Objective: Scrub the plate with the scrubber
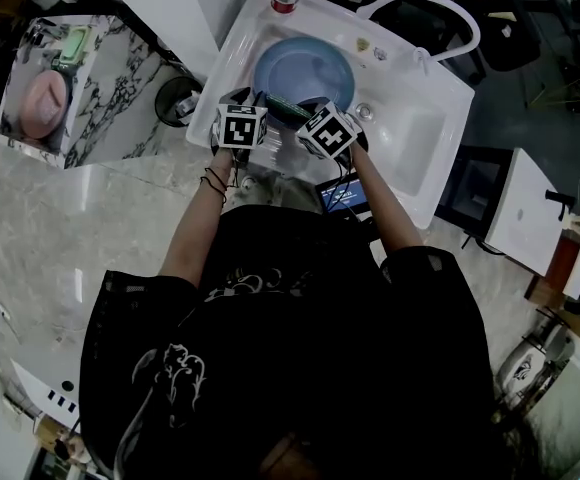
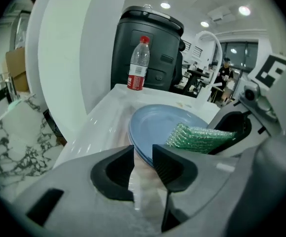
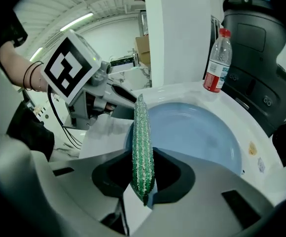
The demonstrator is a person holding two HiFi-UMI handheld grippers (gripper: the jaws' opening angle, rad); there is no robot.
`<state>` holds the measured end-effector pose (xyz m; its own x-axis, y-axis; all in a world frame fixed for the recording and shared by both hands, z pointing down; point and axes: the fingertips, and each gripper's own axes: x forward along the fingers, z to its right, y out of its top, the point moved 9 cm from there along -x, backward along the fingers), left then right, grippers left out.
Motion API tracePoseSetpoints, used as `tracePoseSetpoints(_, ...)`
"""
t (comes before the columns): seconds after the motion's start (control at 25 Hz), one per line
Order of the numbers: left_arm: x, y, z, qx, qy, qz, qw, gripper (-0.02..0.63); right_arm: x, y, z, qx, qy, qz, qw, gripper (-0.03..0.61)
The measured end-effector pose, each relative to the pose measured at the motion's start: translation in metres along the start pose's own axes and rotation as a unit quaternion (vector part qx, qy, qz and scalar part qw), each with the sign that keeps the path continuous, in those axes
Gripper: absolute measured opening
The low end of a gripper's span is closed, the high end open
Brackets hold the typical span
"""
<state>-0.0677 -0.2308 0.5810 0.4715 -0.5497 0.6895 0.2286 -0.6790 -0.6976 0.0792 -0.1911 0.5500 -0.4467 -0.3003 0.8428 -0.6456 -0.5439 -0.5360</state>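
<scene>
Left gripper (image 2: 143, 153) pinches the blue plate (image 2: 158, 126) by its rim; right gripper (image 3: 144, 171) clamps the scrubber (image 3: 143, 132). Risk: hard scrubbing levers the plate loose.

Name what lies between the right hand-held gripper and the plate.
The scrubber, clamped edge-on in the right hand-held gripper, reaches out over the plate; the right gripper view shows it.
</scene>
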Motion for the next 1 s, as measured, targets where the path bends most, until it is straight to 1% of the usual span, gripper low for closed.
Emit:
tracePoseSetpoints(0.12, 0.001, 0.005, 0.003, 0.059, 0.021, -0.02, 0.9978, 0.127, -0.002, -0.002, 0.004, 0.047, -0.008, 0.018, 0.999, 0.089)
tracePoseSetpoints(0.2, 0.0, 0.008, 0.004, 0.075, 0.032, -0.027, 0.9963, 0.127, -0.005, -0.002, 0.006, 0.073, -0.019, 0.029, 0.997, 0.089)
tracePoseSetpoints(0.24, -0.001, 0.008, 0.004, 0.073, 0.036, -0.026, 0.9963, 0.127, -0.006, -0.003, 0.007, 0.084, -0.027, 0.035, 0.995, 0.089)
tracePoseSetpoints(0.32, -0.002, 0.008, 0.002, 0.055, 0.036, -0.01, 0.9978, 0.126, -0.011, -0.003, 0.009, 0.104, -0.043, 0.048, 0.992, 0.089)
tracePoseSetpoints(0.44, -0.013, 0.014, 0.002, 0.018, 0.008, 0.032, 0.9993, 0.126, -0.022, -0.004, 0.012, 0.137, -0.064, 0.074, 0.986, 0.089)
tracePoseSetpoints(0.56, -0.035, 0.024, 0.001, 0.001, -0.007, 0.068, 0.9976, 0.126, -0.039, 0.0, 0.01, 0.172, -0.076, 0.115, 0.975, 0.089)
tracePoseSetpoints(0.64, -0.051, 0.028, 0.001, -0.003, -0.019, 0.09, 0.9957, 0.126, -0.052, 0.002, 0.006, 0.192, -0.085, 0.144, 0.967, 0.089)
tracePoseSetpoints(0.76, -0.077, 0.031, 0.004, -0.003, -0.049, 0.121, 0.9914, 0.126, -0.07, 0.006, -0.005, 0.215, -0.099, 0.184, 0.954, 0.089)
tracePoseSetpoints(0.88, -0.104, 0.03, 0.01, 0.014, -0.077, 0.141, 0.9869, 0.126, -0.085, 0.007, -0.022, 0.235, -0.113, 0.218, 0.941, 0.089)
tracePoseSetpoints(1.0, -0.126, 0.026, 0.016, 0.036, -0.101, 0.153, 0.9823, 0.126, -0.097, 0.005, -0.042, 0.252, -0.126, 0.241, 0.929, 0.089)
